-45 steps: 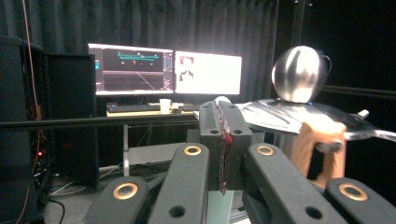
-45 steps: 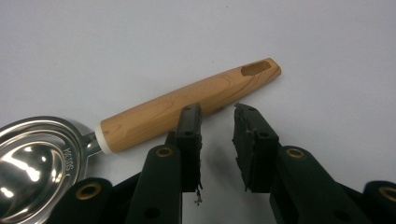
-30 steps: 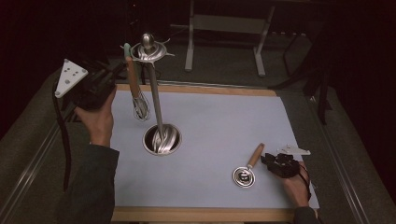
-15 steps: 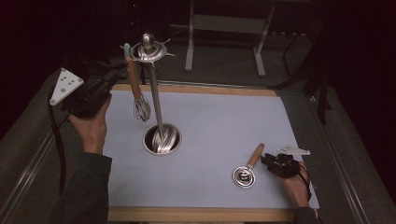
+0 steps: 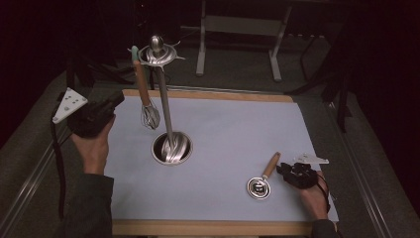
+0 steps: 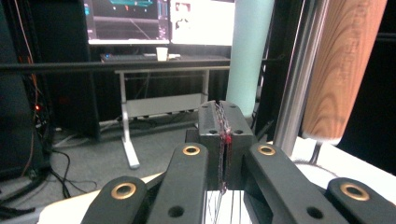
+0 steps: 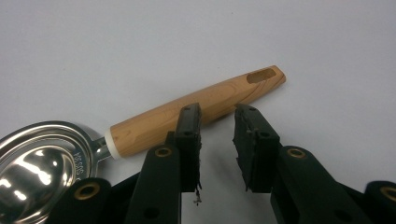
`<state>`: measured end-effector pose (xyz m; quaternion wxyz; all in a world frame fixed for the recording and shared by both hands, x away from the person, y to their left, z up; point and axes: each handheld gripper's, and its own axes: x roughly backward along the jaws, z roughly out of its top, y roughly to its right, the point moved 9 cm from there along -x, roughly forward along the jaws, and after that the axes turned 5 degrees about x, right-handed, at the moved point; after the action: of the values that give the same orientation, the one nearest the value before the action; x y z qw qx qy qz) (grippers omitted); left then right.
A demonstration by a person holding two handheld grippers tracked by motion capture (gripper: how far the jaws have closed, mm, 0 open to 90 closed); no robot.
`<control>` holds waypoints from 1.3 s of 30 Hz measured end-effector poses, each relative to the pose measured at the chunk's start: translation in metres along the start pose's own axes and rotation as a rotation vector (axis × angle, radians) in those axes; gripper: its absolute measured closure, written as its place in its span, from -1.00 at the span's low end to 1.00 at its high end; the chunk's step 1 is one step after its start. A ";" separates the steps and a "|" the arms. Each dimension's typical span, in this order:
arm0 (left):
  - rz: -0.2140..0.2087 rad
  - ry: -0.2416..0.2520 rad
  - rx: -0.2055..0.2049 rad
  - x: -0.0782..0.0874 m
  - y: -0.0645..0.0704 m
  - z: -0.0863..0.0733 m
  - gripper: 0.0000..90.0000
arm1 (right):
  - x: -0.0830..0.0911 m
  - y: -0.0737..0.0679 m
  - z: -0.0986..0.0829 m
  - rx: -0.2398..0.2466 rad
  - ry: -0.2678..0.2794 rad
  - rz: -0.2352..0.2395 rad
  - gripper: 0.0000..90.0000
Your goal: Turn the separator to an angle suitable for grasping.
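The stand [image 5: 166,106] rose from its round steel base [image 5: 172,148] near the middle of the pale surface [image 5: 228,129], and everything else lay around it. A whisk [image 5: 144,89] with a wooden handle hung from the stand's top ring [image 5: 157,54], just to the left of the pole, its wire head close above the sheet.

The left tongs [image 5: 116,99] were held up to the left of the stand, at about the height of the whisk's wires, gripped in the person's left hand [image 5: 94,148]. In the left gripper view the left tongs [image 6: 224,140] were pressed flat together with nothing between them; the stand's pole [image 6: 299,79] and the whisk's wooden handle [image 6: 343,70] stood just past them on the right.

A steel scoop [image 5: 261,182] with a short wooden handle lay flat on the surface well to the right of the stand and nearer the person, bowl toward the front edge. The right tongs [image 5: 283,169] sat low just beside the end of its handle, in the right hand [image 5: 312,196]. In the right gripper view the right tongs [image 7: 217,116] stood a little apart, the gap narrow, holding nothing. Their tips came right up against the near side of the scoop's handle [image 7: 196,109]; actual touch could not be told. The bowl [image 7: 37,172] shone at the lower left.
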<state>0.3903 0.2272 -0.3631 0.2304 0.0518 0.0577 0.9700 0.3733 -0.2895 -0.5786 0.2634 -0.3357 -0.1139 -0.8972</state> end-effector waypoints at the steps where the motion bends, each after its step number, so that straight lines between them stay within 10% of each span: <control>1: 0.001 -0.005 0.001 0.000 0.000 -0.003 0.99 | 0.000 0.000 0.000 0.001 -0.001 0.000 0.58; 39: 0.050 -0.285 0.116 0.001 0.005 -0.194 0.92 | -0.006 0.000 -0.006 0.025 -0.046 -0.030 0.92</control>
<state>0.3630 0.2063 -0.5537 0.2087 0.2035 0.0791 0.9533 0.3737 -0.2890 -0.5866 0.2515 -0.3510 -0.1362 -0.8916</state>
